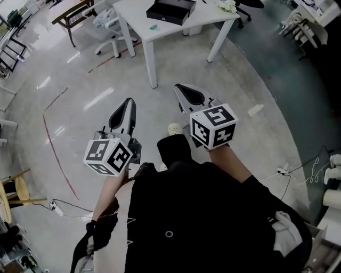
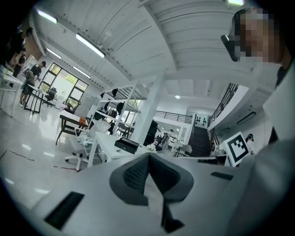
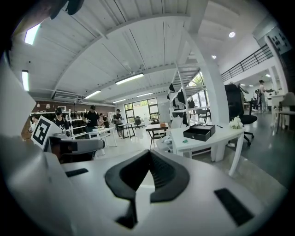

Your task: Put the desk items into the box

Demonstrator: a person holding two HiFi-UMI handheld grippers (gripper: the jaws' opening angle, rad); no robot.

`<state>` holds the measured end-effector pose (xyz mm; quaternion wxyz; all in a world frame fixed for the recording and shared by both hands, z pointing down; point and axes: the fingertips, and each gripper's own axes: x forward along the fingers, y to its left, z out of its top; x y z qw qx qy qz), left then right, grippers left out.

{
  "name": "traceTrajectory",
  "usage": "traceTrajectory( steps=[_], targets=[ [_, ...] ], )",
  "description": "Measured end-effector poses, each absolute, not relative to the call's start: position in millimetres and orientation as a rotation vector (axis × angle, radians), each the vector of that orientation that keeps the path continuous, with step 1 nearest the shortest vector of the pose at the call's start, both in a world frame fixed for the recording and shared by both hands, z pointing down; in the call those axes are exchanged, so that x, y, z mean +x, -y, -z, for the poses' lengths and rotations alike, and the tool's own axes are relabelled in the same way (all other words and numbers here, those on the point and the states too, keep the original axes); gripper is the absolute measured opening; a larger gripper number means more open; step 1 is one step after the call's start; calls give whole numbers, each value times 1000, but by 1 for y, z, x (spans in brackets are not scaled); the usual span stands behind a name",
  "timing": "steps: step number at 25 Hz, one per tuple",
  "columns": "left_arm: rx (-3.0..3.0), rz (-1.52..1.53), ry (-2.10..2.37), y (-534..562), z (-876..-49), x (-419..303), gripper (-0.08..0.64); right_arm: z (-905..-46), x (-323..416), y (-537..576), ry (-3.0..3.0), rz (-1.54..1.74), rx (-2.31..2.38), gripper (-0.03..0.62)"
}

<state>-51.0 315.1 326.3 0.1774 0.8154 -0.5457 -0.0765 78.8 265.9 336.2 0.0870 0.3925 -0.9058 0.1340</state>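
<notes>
1. Grey polished floor (image 1: 80, 90) is all around you in this big open workroom, and the white table (image 1: 160, 21) stands well ahead, so the task looks not yet under way.
2. On that table sits the black box (image 1: 171, 9), lid open as far as I can judge. A small green item (image 1: 153, 26) lies just beside it, and a pale crumpled item (image 1: 227, 5) is off at the far corner.
3. Left gripper (image 1: 129, 102): its own view shows the jaws (image 2: 148, 159) pressed together with nothing between them. It is empty and touches nothing.
4. Right gripper (image 1: 180, 88): same story, pads meeting at the tip (image 3: 149, 154), empty, held out in the air and pointed roughly at the table.
5. From the right gripper view the box (image 3: 199, 132) shows clearly, with the green item (image 3: 184, 141) near its left side and the pale one (image 3: 236, 122) towards the right end.
6. My read is that the step in hand is the approach. Walk right up to the table edge before you reach.
7. Spread a gripper's jaws before you descend, since closed tips will only shove a small flat piece about.
8. Take the green item first, I'd say; it is nearest the box.
</notes>
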Motion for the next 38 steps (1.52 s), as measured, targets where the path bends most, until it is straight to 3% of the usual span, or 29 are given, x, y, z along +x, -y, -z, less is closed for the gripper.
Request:
traceTrajectory(
  steps=[38],
  targets=[
    [2299, 262, 1657, -36, -297, -38, 9, -317, 85, 32, 2801, -435, 1060, 5]
  ],
)
